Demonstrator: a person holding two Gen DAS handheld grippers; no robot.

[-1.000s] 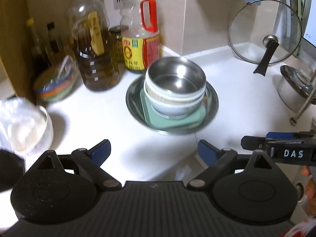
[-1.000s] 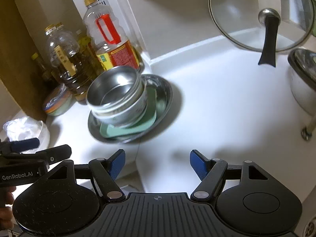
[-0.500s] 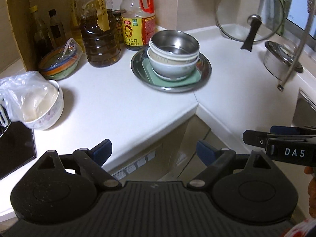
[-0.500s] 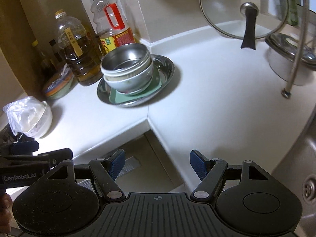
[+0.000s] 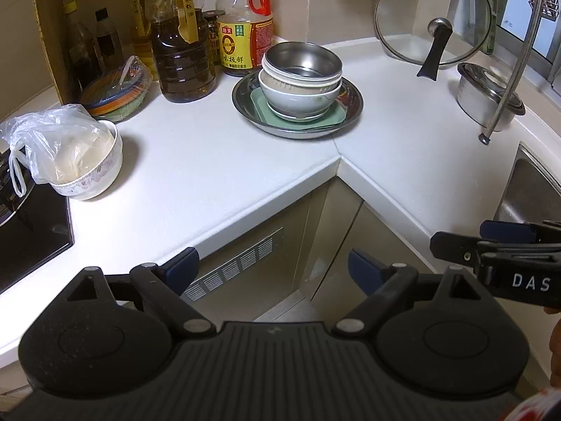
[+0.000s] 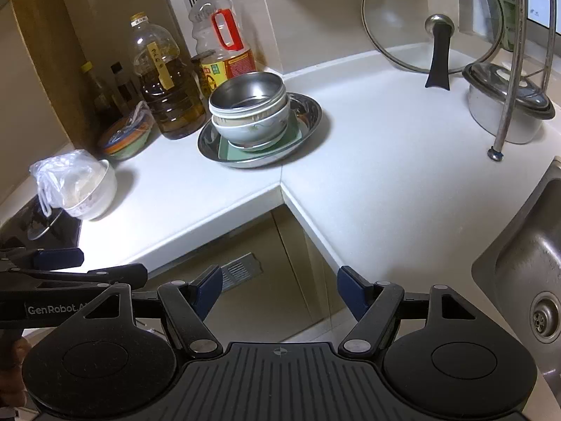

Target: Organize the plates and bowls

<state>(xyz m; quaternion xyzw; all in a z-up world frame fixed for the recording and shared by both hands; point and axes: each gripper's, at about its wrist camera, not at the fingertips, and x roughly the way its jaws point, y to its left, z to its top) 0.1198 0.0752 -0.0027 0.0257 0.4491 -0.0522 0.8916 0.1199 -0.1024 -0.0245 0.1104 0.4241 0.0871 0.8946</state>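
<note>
Both the left gripper (image 5: 273,268) and the right gripper (image 6: 279,287) hang with jaws spread and empty over the counter's inner corner. Ahead, well apart, stacked bowls (image 5: 301,82) sit in a steel plate (image 5: 353,103). Oil bottles (image 5: 182,45) stand behind on the left; a glass lid (image 6: 433,21) leans far right.

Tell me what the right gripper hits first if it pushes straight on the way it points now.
Probably the white countertop near its inner corner, short of the stacked bowls. The right gripper hangs open over the cabinet front and points steeply down; depth is unclear.
</note>
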